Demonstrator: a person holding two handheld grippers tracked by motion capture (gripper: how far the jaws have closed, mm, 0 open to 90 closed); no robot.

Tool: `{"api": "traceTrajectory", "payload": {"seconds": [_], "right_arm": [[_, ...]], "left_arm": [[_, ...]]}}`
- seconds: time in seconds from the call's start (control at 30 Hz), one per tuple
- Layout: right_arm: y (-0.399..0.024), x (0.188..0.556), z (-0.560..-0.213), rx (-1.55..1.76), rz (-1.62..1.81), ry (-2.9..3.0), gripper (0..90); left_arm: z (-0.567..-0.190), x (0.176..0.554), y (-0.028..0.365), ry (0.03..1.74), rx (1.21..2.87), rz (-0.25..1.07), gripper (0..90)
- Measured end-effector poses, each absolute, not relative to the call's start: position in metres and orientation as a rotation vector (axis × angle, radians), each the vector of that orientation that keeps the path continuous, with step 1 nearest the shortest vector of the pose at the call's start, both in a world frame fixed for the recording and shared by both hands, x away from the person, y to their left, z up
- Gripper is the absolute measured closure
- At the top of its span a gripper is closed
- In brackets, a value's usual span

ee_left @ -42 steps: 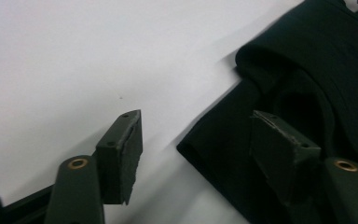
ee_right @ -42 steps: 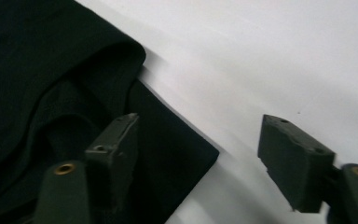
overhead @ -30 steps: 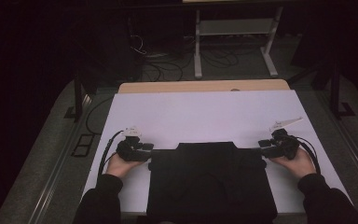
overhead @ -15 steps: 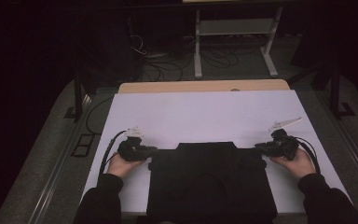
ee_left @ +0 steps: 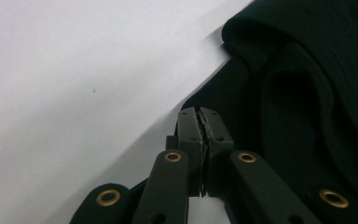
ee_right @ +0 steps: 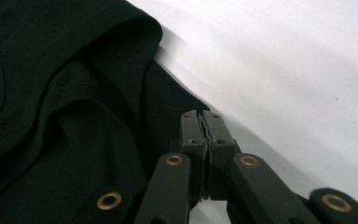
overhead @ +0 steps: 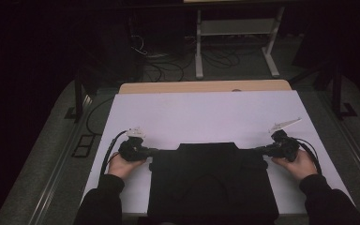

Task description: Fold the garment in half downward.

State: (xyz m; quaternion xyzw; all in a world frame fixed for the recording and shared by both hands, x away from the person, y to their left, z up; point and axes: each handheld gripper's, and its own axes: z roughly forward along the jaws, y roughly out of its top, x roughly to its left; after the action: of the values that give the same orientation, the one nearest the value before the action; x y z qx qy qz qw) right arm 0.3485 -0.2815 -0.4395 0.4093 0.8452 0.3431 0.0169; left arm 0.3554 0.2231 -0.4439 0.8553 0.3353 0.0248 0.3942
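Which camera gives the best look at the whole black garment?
The high view: it shows the black garment whole, flat on the white table. The left gripper view shows one folded corner beside the shut fingers; the right gripper view shows the opposite corner.

No legible text, label or number anywhere (dark garment [overhead: 213, 183] plain too)

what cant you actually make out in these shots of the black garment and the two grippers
- High view: the black garment is dark on dark, so its type, folds and seams are lost; its near edge is cut off by the bottom of the frame.
- Left gripper view: the left hand-held gripper has its jaws together at the cloth edge; whether fabric is pinched is too fine to tell.
- Right gripper view: the same holds for the right hand-held gripper.
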Motion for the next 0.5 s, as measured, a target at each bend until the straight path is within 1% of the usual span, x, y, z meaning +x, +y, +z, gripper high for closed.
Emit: {"api": "traceTrajectory", "payload": {"seconds": [0.2,0.4,0.5], "right_arm": [[-0.2792,0.3471,-0.4368,1.243,1.038,2.603,87.4],[-0.2786,0.3475,-0.4353,1.253,1.035,2.578,87.4],[-0.2779,0.3475,-0.4357,1.256,1.027,2.579,87.4]], "left_arm": [[-0.4406,0.3581,0.2222,0.851,2.205,0.047,87.5],[-0.4354,0.358,0.2215,0.85,2.228,0.117,87.9],[-0.4338,0.3579,0.2238,0.866,2.185,0.136,87.8]]}}
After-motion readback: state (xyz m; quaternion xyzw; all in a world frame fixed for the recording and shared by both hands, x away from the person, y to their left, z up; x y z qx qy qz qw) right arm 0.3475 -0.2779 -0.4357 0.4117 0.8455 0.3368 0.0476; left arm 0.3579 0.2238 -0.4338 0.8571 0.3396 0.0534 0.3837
